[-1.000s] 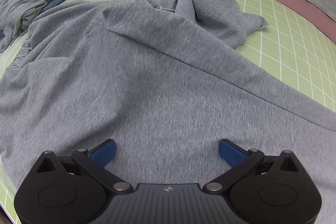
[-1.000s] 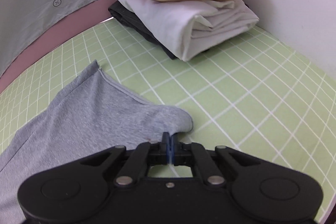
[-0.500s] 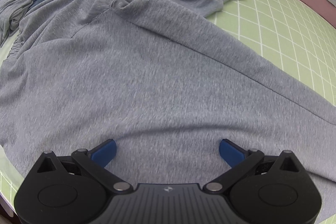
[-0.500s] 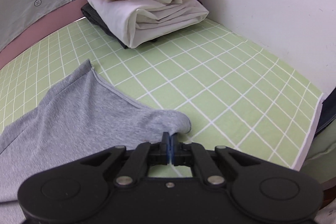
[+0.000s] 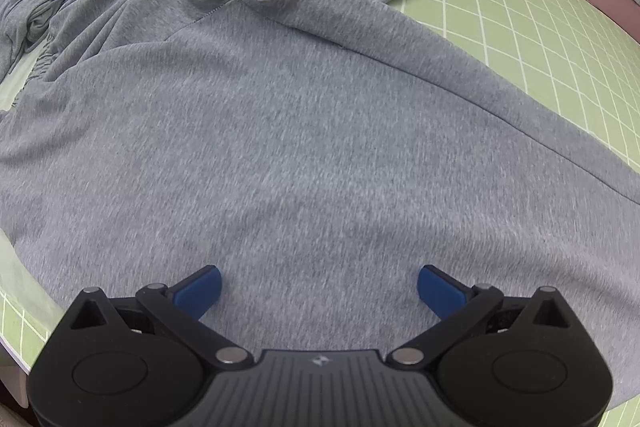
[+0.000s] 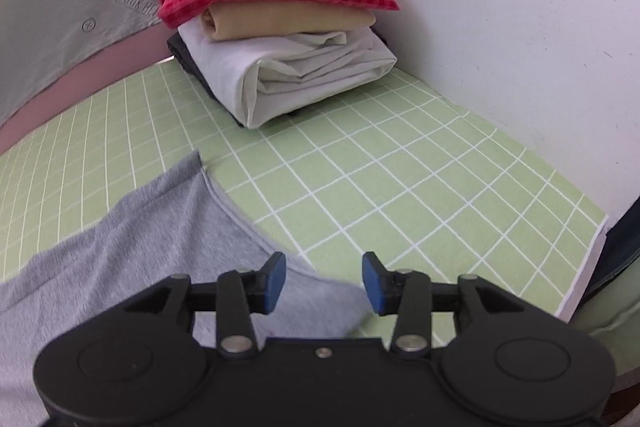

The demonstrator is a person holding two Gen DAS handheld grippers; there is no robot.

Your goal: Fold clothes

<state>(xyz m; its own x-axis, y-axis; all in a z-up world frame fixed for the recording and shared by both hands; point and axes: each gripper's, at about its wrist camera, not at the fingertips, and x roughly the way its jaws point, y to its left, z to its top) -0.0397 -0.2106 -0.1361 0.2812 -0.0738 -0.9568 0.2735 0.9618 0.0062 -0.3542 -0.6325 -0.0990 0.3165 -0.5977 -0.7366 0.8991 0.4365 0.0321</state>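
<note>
While the grey hoodie (image 5: 304,131) is lying spread on the green grid mat (image 6: 400,187), the left gripper (image 5: 319,287) is hovering over it, jaws wide apart. The right gripper (image 6: 324,281) has just been opening, and the hem corner it was pinching a second ago is lying at 7 o'clock, unclamped.

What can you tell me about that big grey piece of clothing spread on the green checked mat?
The grey garment is a heathered, soft-looking knit, seemingly a sweatshirt. Its body lies spread fairly flat over the green grid mat, with a diagonal seam or fold line across it. At the far end the fabric, perhaps a hood or sleeve, is bunched into a crumpled heap. One hemmed corner lies between the fingers of the right gripper, whose jaws have just been opening and are off the cloth. The left gripper hangs open above its middle.
</note>
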